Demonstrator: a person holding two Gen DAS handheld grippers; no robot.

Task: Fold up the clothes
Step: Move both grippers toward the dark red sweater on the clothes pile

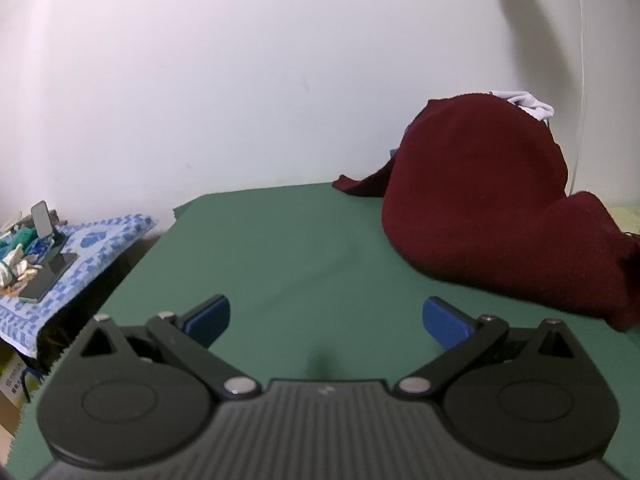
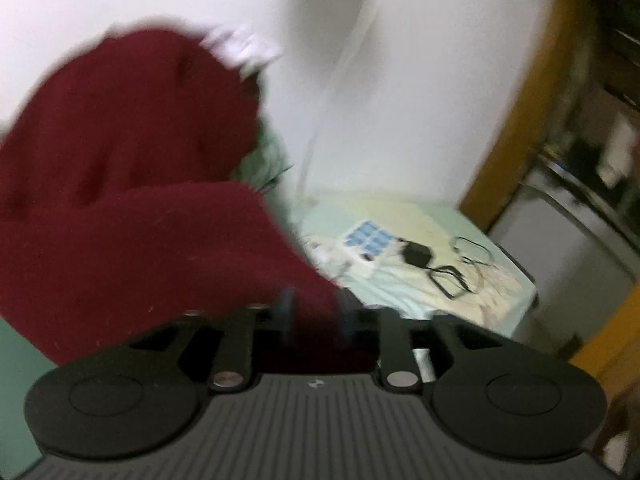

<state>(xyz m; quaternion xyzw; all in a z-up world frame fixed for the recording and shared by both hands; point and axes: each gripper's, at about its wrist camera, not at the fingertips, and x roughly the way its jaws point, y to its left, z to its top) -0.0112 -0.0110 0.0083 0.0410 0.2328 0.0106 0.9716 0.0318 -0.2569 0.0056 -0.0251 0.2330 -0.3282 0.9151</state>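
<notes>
A: Describe the left claw (image 1: 326,320) housing as you see it from your station.

B: I see a dark grey body with fine lengthwise ribs and a small white mark at its front edge. Two round black discs flank it, each with a raised inner ring. Black link arms run forward from silver pivot pins, and the fingers (image 1: 446,322) carry blue pads.

A: And the right claw (image 2: 316,316)?

B: I read the same build: ribbed grey body, white mark, black discs, silver pins. Blur hides its pad detail.
</notes>
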